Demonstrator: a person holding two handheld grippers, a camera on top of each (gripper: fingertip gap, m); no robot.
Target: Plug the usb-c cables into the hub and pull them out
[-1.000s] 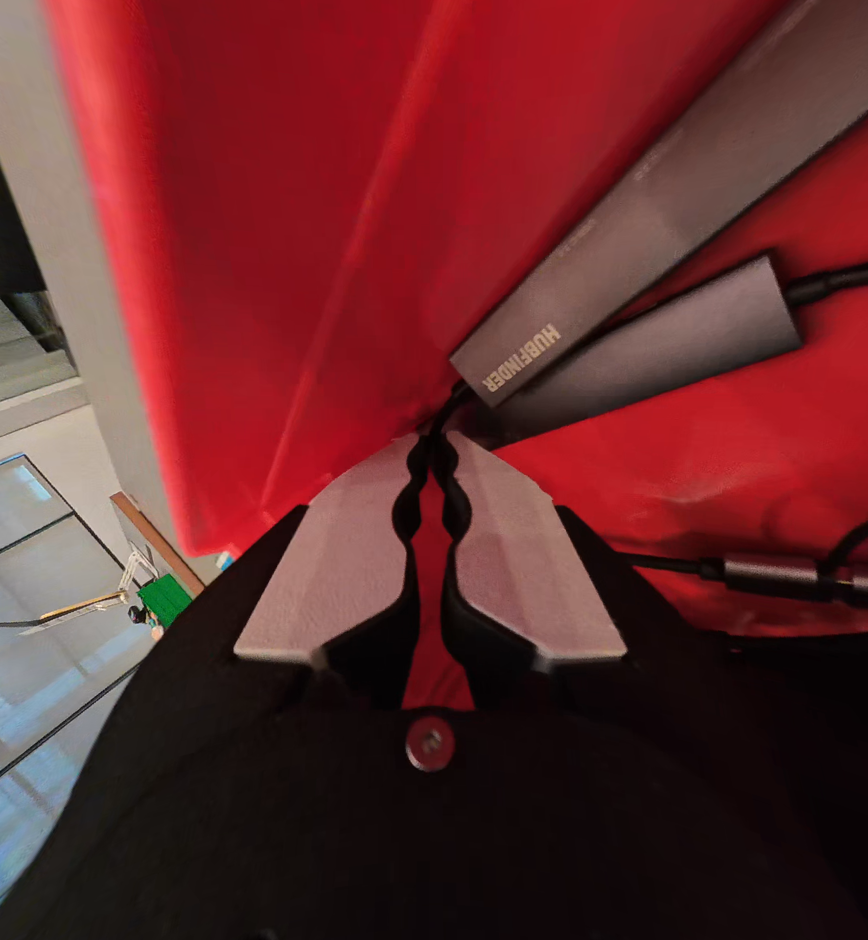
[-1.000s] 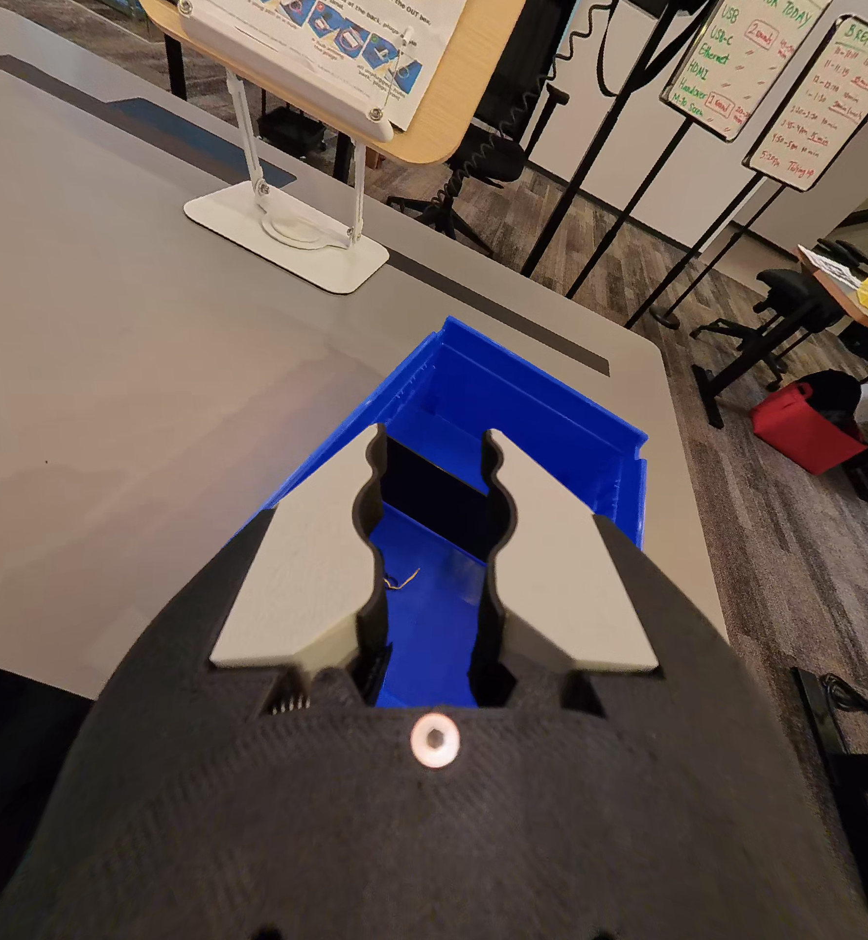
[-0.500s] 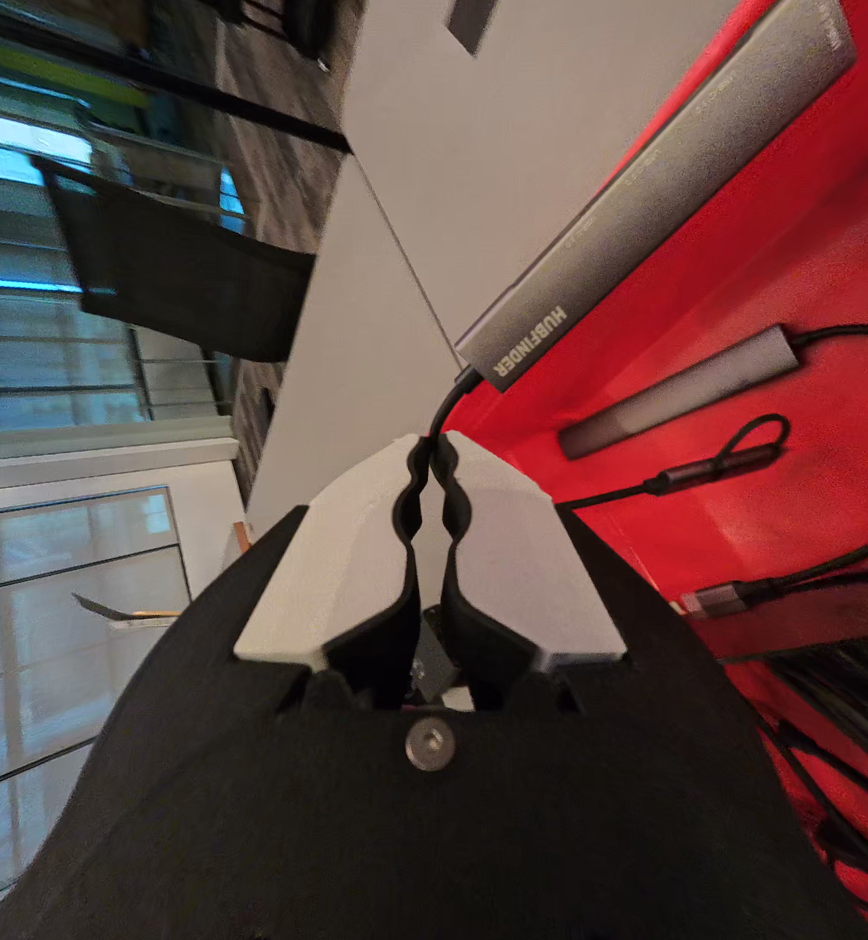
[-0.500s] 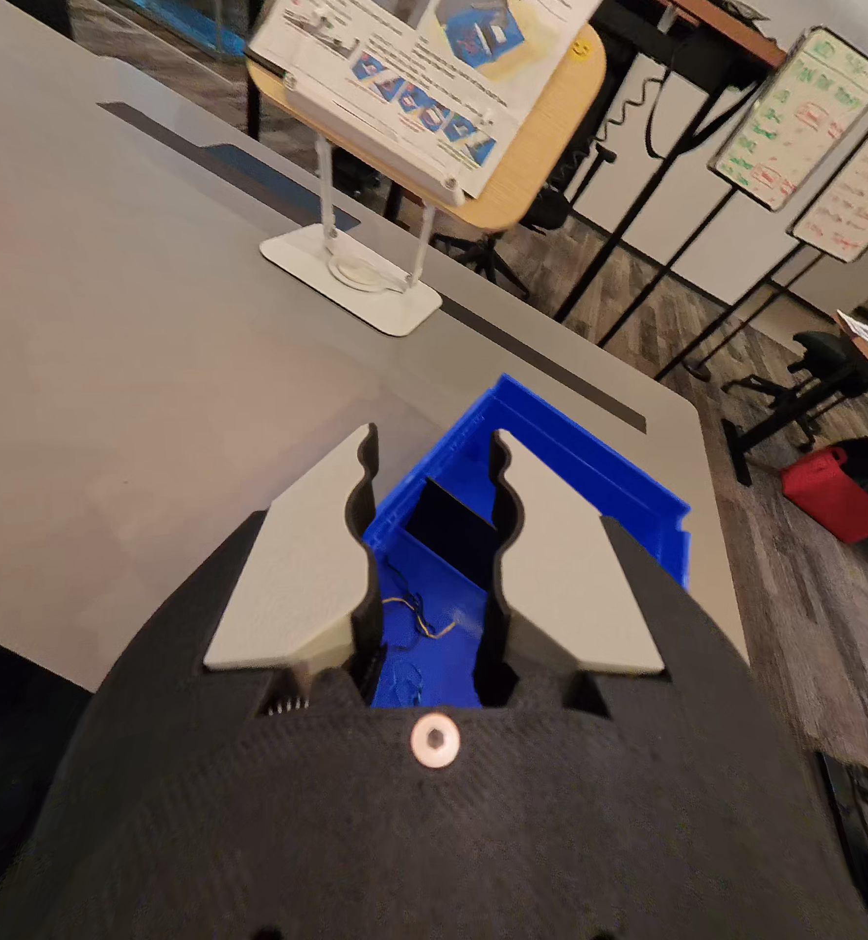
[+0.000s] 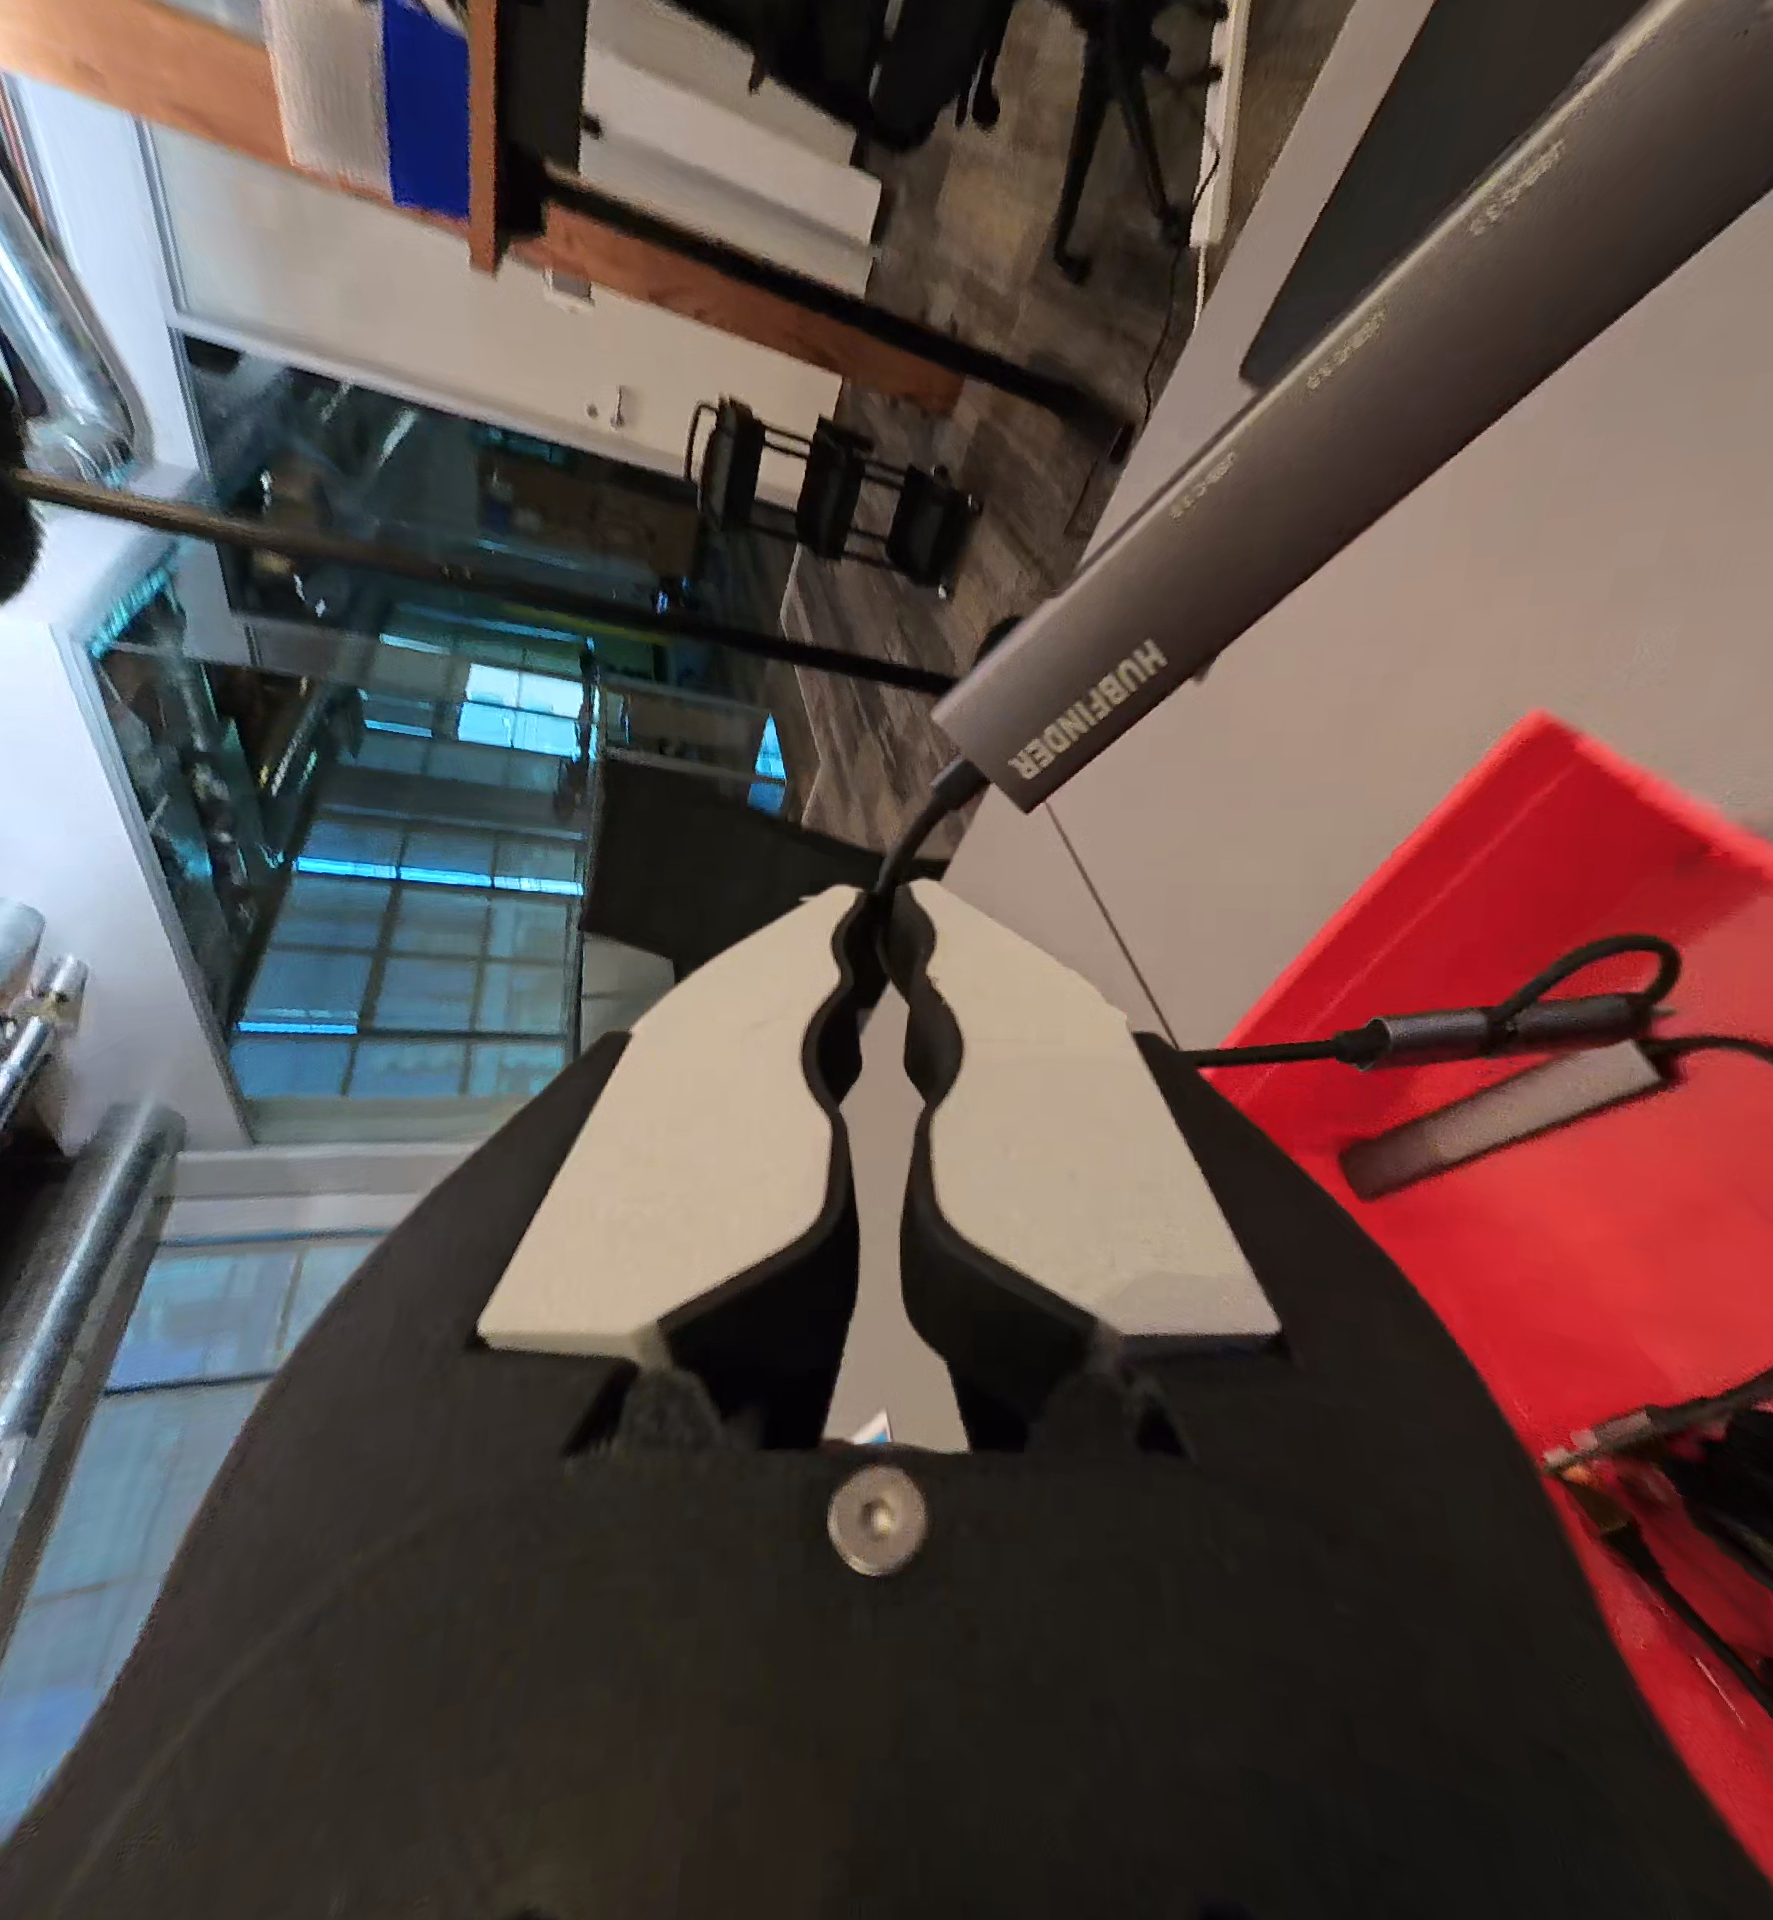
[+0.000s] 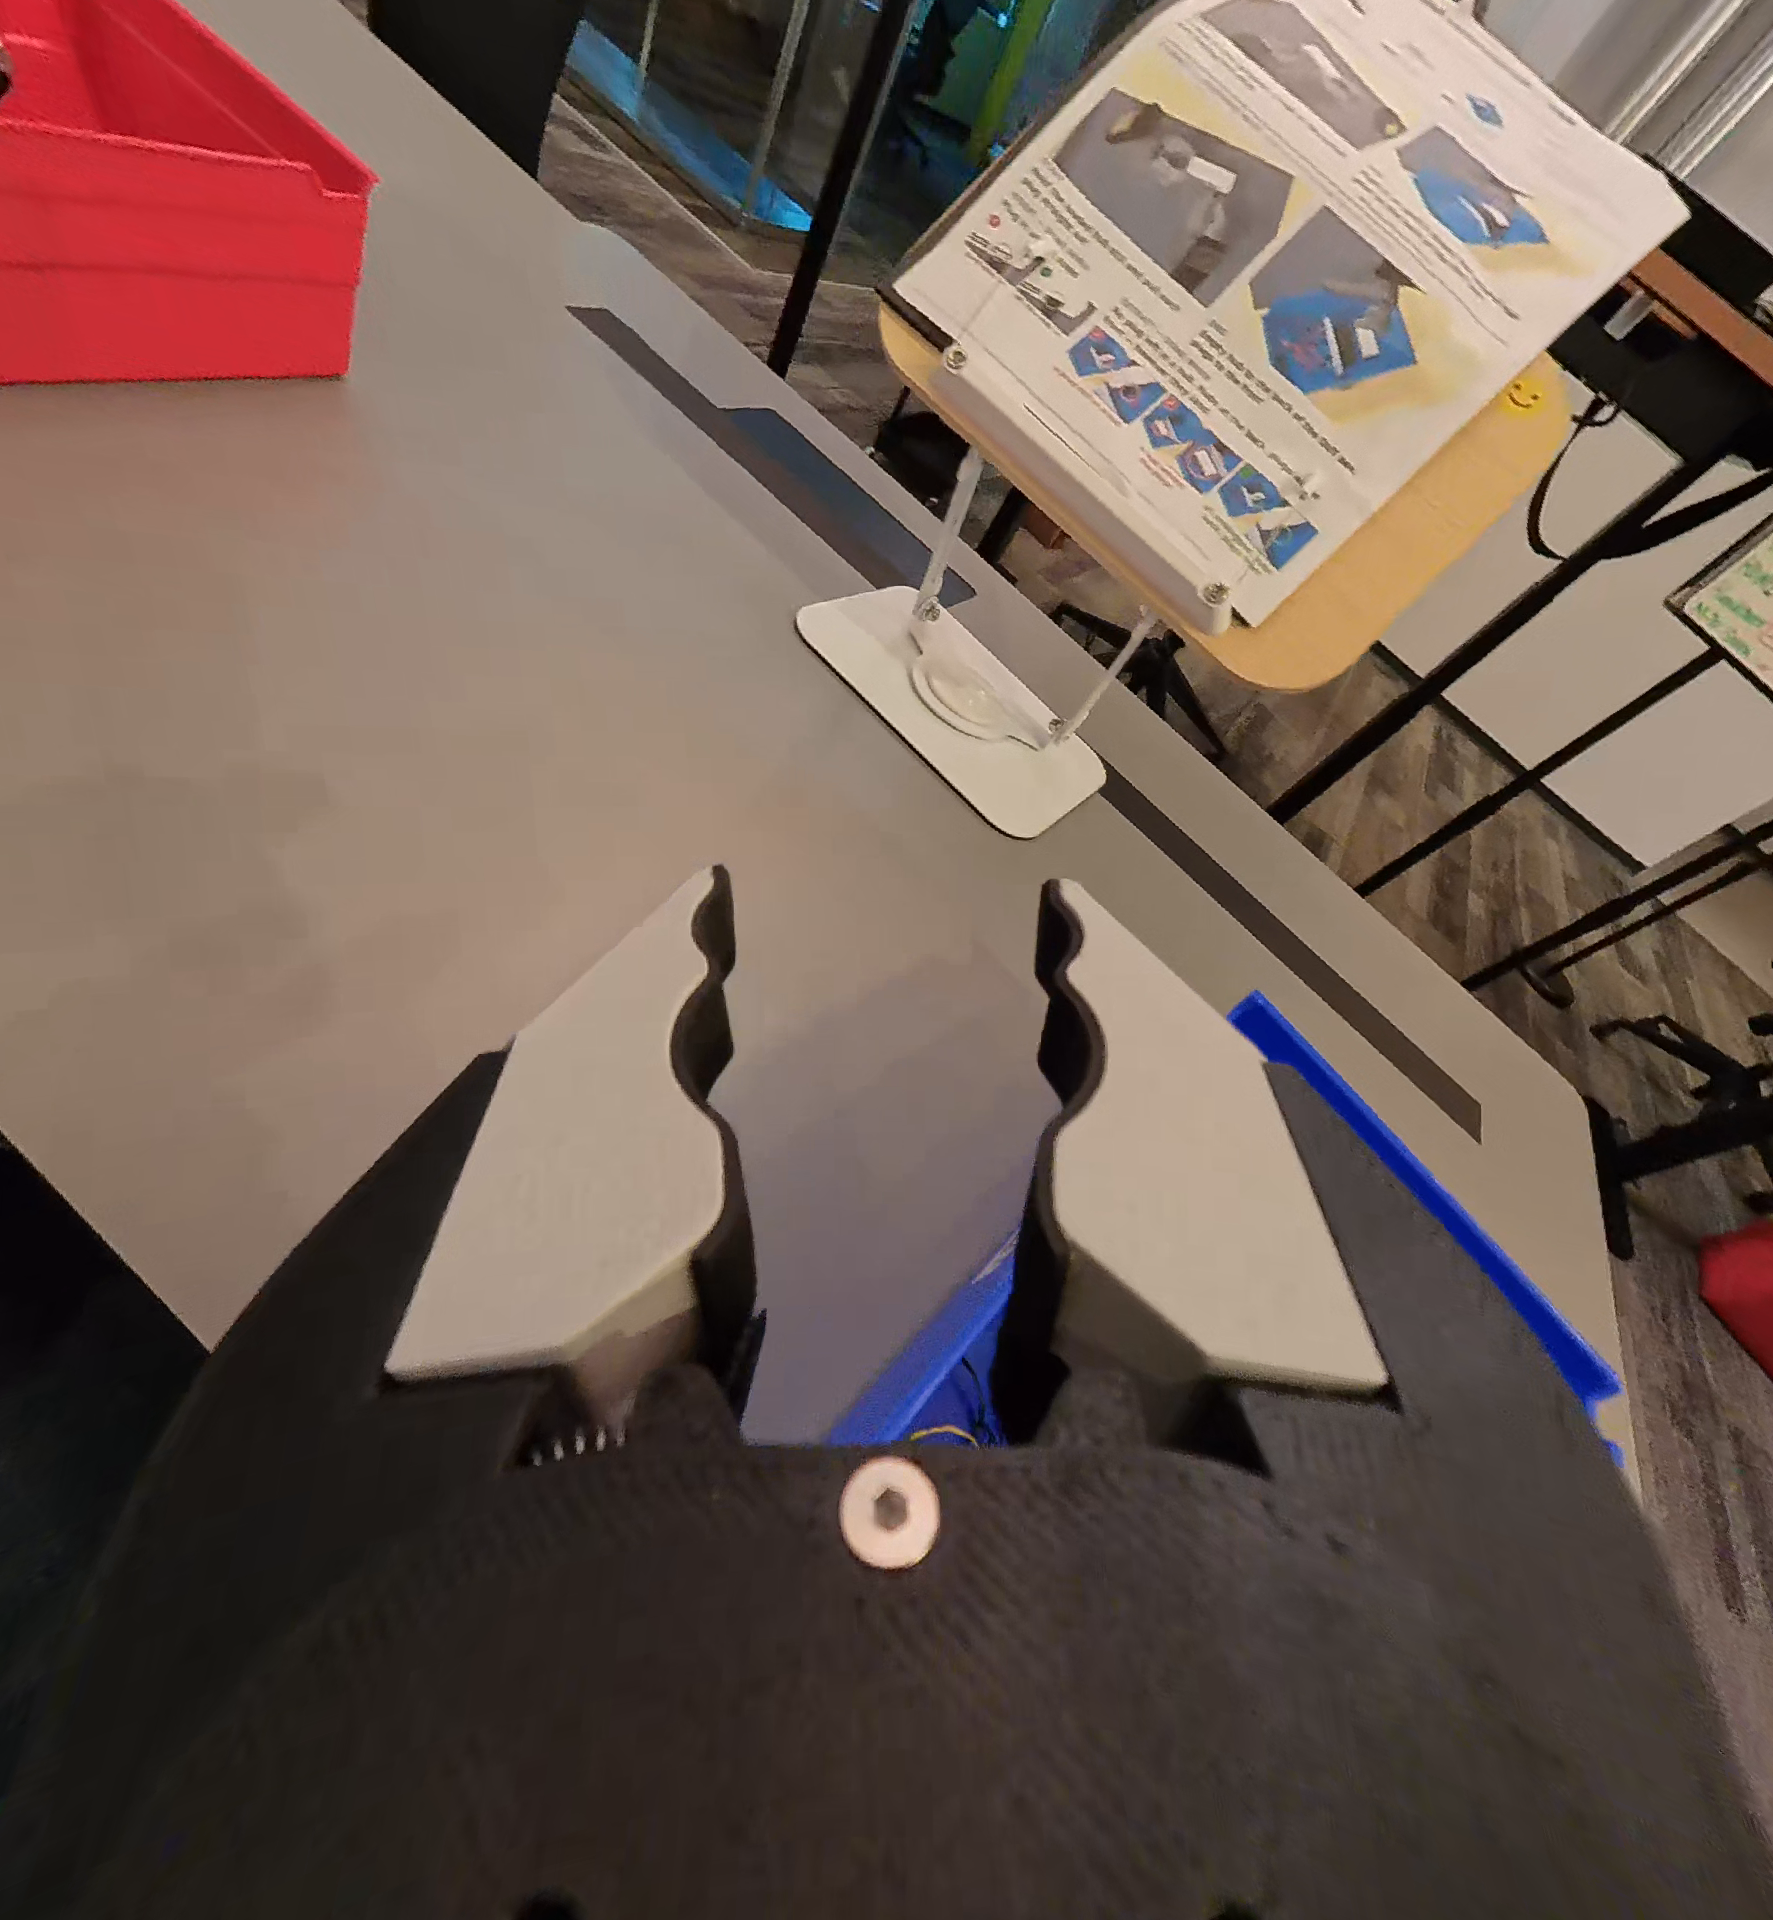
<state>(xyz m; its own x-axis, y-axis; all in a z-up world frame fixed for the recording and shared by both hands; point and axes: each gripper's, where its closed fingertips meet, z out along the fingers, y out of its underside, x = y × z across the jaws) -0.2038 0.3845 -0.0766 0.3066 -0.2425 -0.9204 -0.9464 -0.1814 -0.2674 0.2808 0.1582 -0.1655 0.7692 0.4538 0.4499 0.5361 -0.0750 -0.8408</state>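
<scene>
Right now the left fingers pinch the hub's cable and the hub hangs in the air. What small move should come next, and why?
Probably lower the grey hub onto the bare grey table between the bins. The left gripper holds it only by its thin black cable, so it dangles and no port can be steadied. The right gripper is open and empty over the table, free to help afterwards.
</scene>
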